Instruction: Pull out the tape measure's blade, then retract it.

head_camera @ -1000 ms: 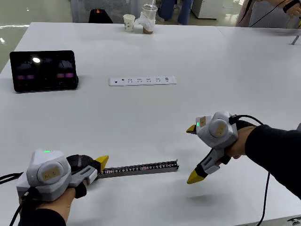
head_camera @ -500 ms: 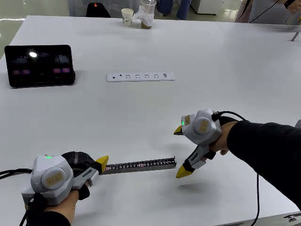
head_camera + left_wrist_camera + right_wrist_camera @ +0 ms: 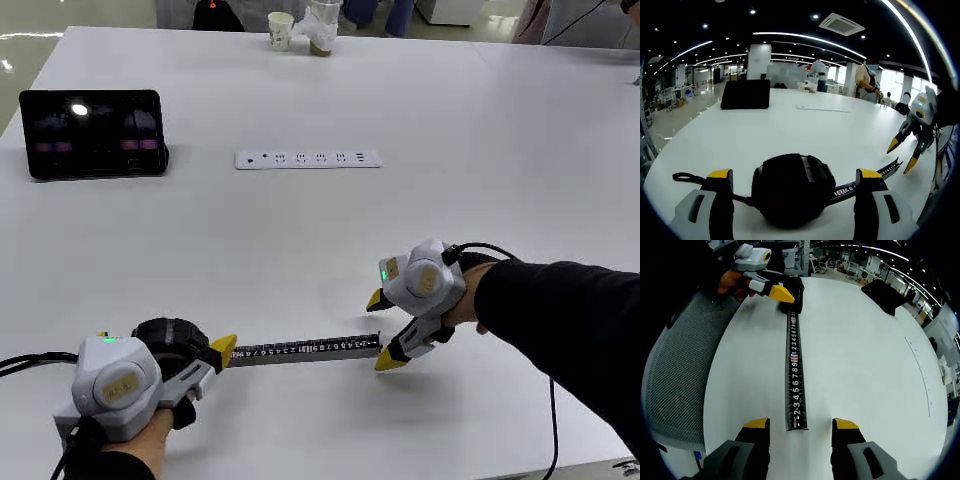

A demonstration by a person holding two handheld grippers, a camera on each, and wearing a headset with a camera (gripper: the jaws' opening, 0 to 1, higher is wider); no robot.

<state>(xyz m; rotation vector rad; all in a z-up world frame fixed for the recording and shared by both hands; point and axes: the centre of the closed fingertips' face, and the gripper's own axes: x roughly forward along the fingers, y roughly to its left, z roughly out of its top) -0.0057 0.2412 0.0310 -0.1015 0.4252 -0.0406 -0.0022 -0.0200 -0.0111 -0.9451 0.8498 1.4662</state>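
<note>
The right gripper, jaws apart, has moved in astride the free end of the blade, left gripper open around the tape measure; a grab looks next.

Black tape measure on table, blade extended flat.

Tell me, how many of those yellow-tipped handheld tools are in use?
2. The left gripper straddles the tape measure's black case; the right gripper sits open at the free end of the blade.
</note>
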